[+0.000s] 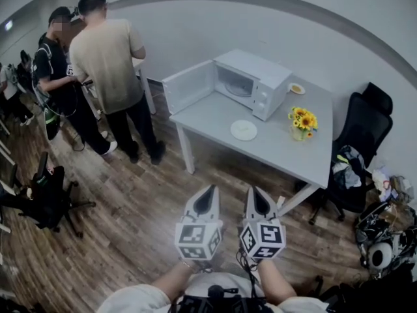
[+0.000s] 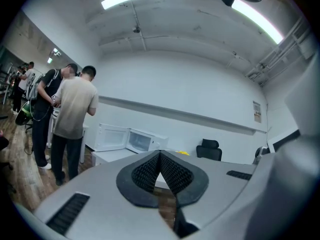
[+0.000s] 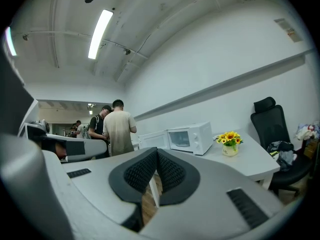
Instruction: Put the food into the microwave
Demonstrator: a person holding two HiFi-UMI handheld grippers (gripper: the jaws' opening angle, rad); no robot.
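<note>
Jaws pressed together on nothing, the left gripper (image 1: 208,190) and right gripper (image 1: 253,192) hang side by side over the wooden floor (image 1: 137,220), both pointing at the white table (image 1: 280,152), which stands well apart from them. On it the microwave (image 1: 255,83) has its door (image 1: 189,87) swung open. A small dish (image 1: 297,89) with what looks like the food sits just beside the oven's far right side. A white plate (image 1: 244,130) lies in front, near a pot of sunflowers (image 1: 303,122)

Plate (image 1: 244,130) before microwave (image 1: 259,78) on table (image 1: 287,152)
</note>
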